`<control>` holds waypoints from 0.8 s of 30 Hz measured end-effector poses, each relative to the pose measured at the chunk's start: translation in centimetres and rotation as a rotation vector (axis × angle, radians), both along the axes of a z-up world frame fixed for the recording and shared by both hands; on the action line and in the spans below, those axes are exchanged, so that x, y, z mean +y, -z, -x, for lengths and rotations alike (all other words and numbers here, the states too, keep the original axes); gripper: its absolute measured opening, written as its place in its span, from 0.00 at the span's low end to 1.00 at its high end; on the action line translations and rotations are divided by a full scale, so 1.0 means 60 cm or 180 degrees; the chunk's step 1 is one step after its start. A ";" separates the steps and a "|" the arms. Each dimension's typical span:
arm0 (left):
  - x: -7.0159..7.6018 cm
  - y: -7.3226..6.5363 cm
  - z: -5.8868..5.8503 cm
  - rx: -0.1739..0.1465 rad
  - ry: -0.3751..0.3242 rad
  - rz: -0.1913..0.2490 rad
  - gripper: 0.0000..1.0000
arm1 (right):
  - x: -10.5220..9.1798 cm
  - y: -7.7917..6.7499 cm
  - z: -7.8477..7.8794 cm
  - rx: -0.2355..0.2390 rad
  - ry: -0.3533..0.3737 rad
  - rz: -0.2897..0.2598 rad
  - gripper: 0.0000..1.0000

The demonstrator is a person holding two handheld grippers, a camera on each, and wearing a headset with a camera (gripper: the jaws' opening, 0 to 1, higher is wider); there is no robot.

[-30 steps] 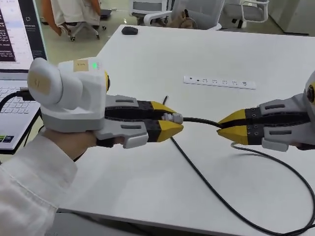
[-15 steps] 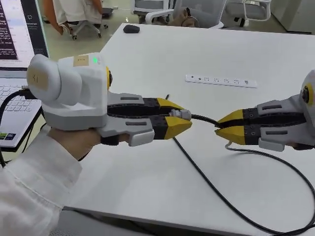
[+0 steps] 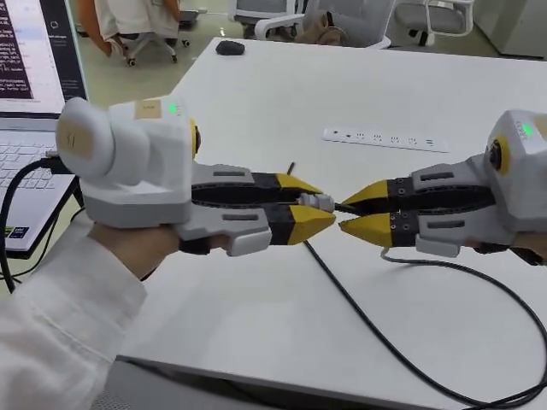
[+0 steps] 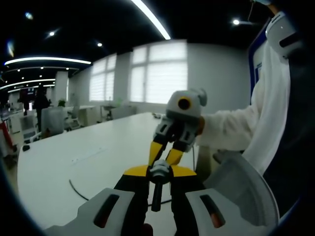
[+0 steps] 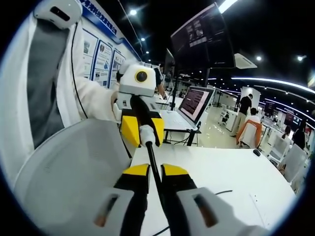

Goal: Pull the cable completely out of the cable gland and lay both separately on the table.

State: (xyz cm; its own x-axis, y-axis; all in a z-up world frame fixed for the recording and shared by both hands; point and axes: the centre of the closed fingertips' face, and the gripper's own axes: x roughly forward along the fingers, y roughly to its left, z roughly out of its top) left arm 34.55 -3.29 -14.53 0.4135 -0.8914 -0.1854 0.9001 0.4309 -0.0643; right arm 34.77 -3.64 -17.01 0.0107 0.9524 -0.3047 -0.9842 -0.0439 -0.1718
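Your left tongs [image 3: 323,210] are clamped on the cable gland [image 3: 313,202] above the counter [image 3: 256,94], its axis pointing straight at your right tongs [image 3: 345,215]. Those straddle the cable [image 5: 152,162] just beside the gland; whether they grip is unclear. The power strip [image 3: 385,138] lies well behind, off the pull line.

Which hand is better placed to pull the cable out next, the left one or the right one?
Right. The right tongs straddle the cable next to the cable gland, which the left tongs clamp.
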 end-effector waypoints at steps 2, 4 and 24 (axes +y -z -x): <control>0.003 0.002 0.000 0.0003 -0.0019 0.0007 0.17 | 0.002 0.002 0.000 0.0015 -0.0014 0.0003 0.07; 0.005 0.004 0.000 0.0012 -0.0035 0.0006 0.17 | 0.004 0.005 0.001 0.0015 -0.0037 0.0020 0.06; 0.049 0.029 -0.013 0.0090 -0.0240 -0.0074 0.17 | -0.016 0.068 -0.030 0.0144 0.0073 0.0300 0.05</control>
